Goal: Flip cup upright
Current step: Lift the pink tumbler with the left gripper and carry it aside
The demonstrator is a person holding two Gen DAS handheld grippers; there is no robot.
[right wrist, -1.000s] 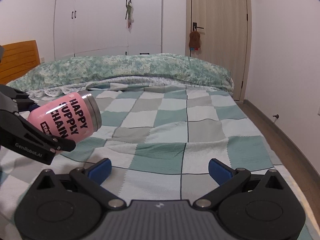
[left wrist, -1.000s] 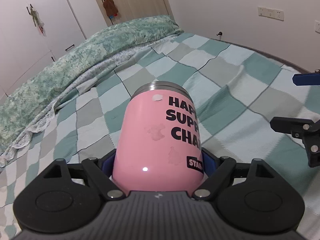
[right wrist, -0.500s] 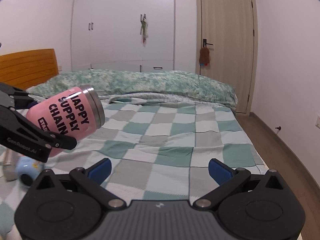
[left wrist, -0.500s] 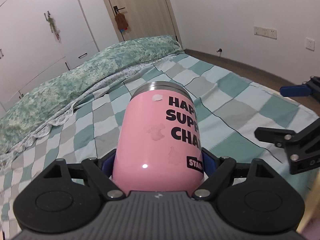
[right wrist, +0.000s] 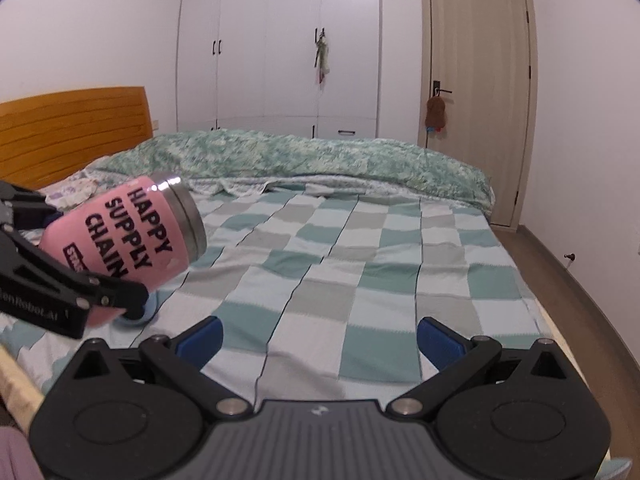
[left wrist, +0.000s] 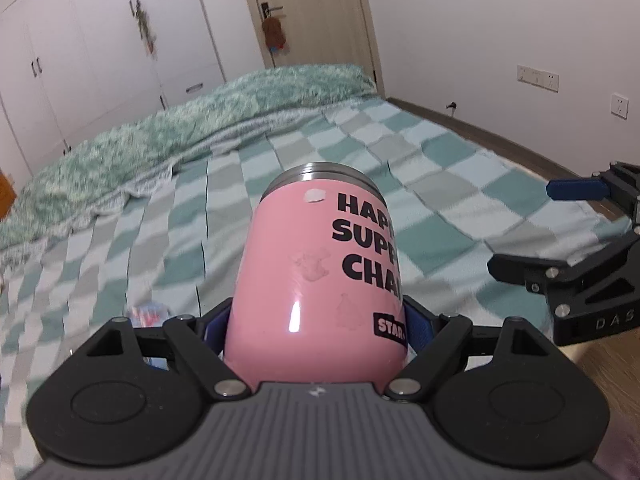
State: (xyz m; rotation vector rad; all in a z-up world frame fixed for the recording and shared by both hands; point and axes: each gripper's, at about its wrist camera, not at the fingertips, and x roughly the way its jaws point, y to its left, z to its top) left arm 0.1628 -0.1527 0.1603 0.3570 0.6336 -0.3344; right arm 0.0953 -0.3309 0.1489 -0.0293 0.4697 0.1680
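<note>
My left gripper [left wrist: 316, 326] is shut on the pink cup [left wrist: 320, 280], a steel-rimmed tumbler with black lettering. It holds the cup near its base, in the air above the bed, tilted with the rim up and away. In the right wrist view the cup [right wrist: 132, 232] sits at the left, held by the left gripper [right wrist: 80, 296], its rim pointing up and to the right. My right gripper [right wrist: 318, 334] is open and empty above the checked blanket; it also shows at the right edge of the left wrist view [left wrist: 568, 232].
The bed carries a teal and grey checked blanket [right wrist: 360, 272] with a green duvet [right wrist: 320, 160] bunched along its far side. A small blue object [right wrist: 138, 316] lies on the blanket under the cup. A wooden headboard [right wrist: 72, 128], wardrobes and a door stand behind.
Both grippers have risen and tipped upward, so more wall and wardrobe show. The cup's rim has tilted further upward in the left gripper. The right gripper stays open.
</note>
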